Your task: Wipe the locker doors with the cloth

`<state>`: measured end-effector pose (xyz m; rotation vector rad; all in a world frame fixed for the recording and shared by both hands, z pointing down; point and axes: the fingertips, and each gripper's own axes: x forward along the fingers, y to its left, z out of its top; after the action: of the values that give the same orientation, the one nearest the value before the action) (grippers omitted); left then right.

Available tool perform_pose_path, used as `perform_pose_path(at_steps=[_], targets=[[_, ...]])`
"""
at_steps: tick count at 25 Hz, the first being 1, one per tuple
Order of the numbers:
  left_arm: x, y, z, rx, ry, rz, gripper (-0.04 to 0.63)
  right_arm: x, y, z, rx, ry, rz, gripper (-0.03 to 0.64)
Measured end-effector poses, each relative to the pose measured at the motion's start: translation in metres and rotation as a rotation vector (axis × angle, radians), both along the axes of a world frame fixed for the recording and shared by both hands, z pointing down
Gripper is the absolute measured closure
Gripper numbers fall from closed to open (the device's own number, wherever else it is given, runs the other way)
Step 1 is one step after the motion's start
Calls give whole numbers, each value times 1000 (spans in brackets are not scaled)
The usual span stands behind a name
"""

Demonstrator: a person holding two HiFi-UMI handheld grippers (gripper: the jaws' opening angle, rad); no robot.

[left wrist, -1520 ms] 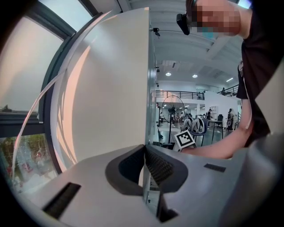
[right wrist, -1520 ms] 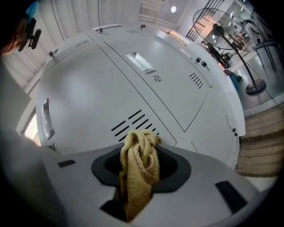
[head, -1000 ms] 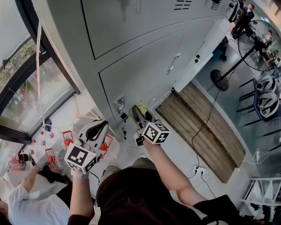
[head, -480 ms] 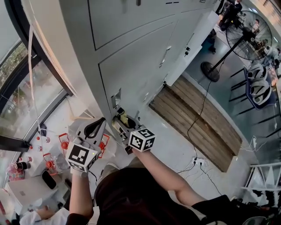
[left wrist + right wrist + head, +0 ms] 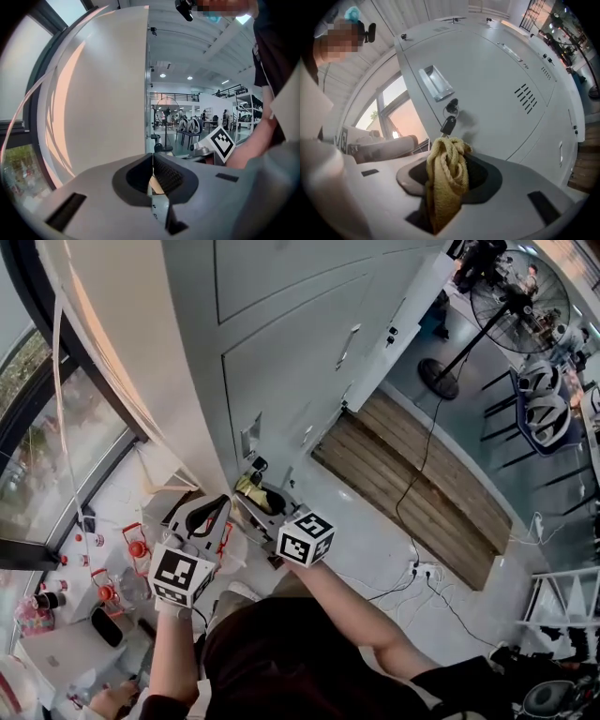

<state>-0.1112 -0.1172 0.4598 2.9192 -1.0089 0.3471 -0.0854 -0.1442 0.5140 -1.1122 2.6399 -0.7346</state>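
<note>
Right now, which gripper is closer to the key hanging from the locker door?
Right. The right gripper, clamped on the yellow cloth, faces the key just beyond its tips. The left gripper sits farther off, beside the locker's side wall.

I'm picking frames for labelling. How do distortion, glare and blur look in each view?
Head view: lockers lean, bright window at left. Left gripper view: heavy fisheye, dark corners, pinkish glow on the locker side. Right gripper view: fisheye; cloth sharp, key throws a soft shadow on the door.
</note>
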Motion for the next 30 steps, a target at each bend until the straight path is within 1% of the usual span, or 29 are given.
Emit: perform_pose_path(at_steps=[2, 5, 11, 14, 17, 22, 26, 30], targets=[[1, 2, 3, -2, 8, 19, 584, -3, 6, -7, 24, 27, -13, 468], [4, 7, 11, -28, 26, 43, 586, 1, 16, -15, 48, 71, -14, 465], [24, 16, 20, -53, 41, 118, 584, 30, 42, -27, 62, 160, 3, 465], [39, 20, 20, -52, 55, 159, 585, 54, 52, -33, 61, 181, 42, 465], [55, 23, 19, -54, 64, 200, 584, 76, 63, -36, 60, 228, 72, 465], [77, 25, 13, -37, 74, 249, 586, 114, 78, -37, 31, 275, 124, 463], [91, 27, 1, -57, 91, 257, 584, 143, 91, -46, 45, 313, 192, 463], [105, 30, -5, -46, 96, 267, 584, 167, 100, -53, 66, 363, 252, 463]])
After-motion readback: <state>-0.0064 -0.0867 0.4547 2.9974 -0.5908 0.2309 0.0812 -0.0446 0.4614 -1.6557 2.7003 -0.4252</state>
